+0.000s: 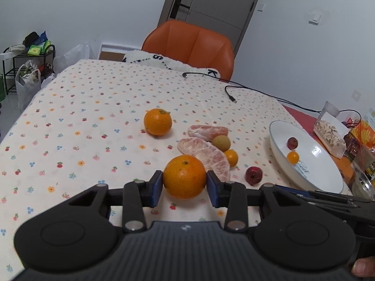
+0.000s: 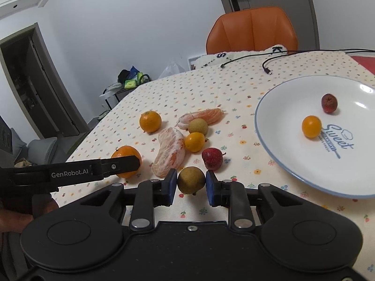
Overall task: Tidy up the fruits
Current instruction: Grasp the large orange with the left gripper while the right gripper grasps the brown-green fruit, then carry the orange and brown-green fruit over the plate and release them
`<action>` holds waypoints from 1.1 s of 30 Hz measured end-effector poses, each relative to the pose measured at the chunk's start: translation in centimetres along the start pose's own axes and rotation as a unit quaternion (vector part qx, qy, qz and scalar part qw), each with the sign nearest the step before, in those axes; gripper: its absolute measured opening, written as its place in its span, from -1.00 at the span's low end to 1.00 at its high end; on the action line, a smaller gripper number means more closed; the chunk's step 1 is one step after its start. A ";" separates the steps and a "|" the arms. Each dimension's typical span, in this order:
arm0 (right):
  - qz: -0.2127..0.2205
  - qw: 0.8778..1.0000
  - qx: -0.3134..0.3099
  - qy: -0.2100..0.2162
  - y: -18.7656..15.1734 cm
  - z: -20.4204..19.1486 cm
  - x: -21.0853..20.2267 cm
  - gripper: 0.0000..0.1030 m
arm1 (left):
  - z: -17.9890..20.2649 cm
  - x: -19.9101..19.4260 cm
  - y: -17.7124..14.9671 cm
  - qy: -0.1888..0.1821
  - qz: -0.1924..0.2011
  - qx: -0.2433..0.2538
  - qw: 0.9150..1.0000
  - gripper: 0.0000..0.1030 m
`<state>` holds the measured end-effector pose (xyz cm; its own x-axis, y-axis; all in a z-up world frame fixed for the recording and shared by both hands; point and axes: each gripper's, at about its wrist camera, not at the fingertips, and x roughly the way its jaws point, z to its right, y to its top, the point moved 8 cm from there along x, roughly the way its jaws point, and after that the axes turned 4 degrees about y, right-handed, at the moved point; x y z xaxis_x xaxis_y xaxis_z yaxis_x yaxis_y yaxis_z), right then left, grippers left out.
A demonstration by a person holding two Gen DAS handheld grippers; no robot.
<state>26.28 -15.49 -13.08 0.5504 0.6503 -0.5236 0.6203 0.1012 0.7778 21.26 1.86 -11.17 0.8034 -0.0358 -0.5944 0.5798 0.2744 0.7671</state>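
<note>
In the left wrist view, the left gripper (image 1: 184,185) is clenched on a large orange (image 1: 184,176), both blue pads pressed to its sides; the fruit is round with no real long axis, its stem dimple facing up and slightly away from the camera. Beyond it on the floral tablecloth (image 1: 82,121) lie a second orange (image 1: 157,121), two peeled citrus pieces (image 1: 206,154), a brownish round fruit (image 1: 221,142), a kumquat (image 1: 231,157) and a red berry (image 1: 253,175); the white plate (image 1: 328,175) to the right holds only two small fruits. In the right wrist view, the right gripper (image 2: 191,185) grasps a small olive-brown fruit (image 2: 191,179), near the table's front edge, its stem pointing down toward the cloth. The nearer peeled piece (image 2: 169,155) lies lengthwise, running away from the camera. Judging by this, the sorting is early: two fruits plated, two in hand, six left on the cloth.
</note>
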 end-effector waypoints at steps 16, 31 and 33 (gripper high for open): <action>0.054 0.998 0.009 -0.039 1.0 2.2 -5.8 -0.52 | 5.8 -1.6 0.3 -0.052 0.020 0.029 0.998 -0.25; 0.090 0.991 0.047 -0.088 0.5 7.6 -10.3 -0.52 | 11.8 -0.9 -0.3 -0.082 0.017 0.069 0.994 -0.25; 0.093 0.990 0.051 -0.092 0.4 8.2 -10.7 -0.52 | 12.5 -0.7 -0.3 -0.084 0.016 0.074 0.994 -0.25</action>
<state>25.20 -28.58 -10.02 0.7476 0.5013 -0.4357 0.5460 -0.0904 0.8329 22.23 -10.24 -7.99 0.8256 -0.1928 -0.5302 0.5574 0.1336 0.8194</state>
